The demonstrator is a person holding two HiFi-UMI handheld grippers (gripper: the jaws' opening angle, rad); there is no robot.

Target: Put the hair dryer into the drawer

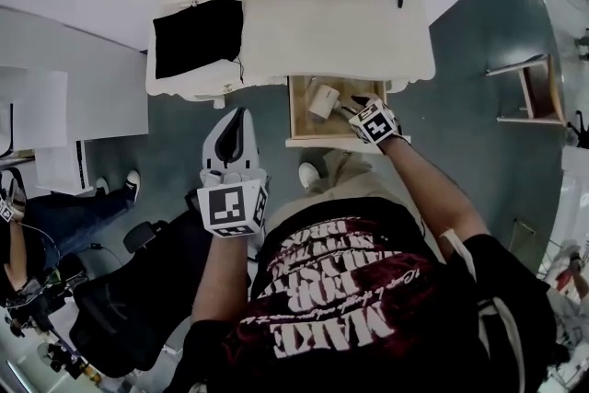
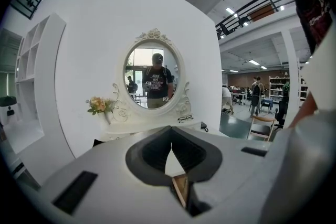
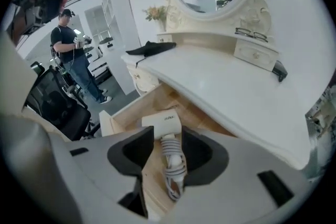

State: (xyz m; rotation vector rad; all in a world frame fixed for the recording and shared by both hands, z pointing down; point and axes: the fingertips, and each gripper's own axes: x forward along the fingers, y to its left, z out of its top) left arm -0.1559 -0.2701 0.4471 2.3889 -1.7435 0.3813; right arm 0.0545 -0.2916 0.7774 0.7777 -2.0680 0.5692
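Hair dryer (image 3: pixel 164 124): where was it?

— Lying in the open wooden drawer (image 3: pixel 123 119) under the white dressing table (image 3: pixel 220 86), with its cord (image 3: pixel 173 168) wound round the handle.

— And the right gripper (image 3: pixel 168 135)?

— Over the drawer, pointing down at it. The jaws stood apart. The dryer's handle showed between them, but the pads did not press on it.

— The left gripper (image 1: pixel 237 117)?

— Held in front of the table, to the left of the drawer and well apart from the dryer. Its jaw tips met, with nothing between them.
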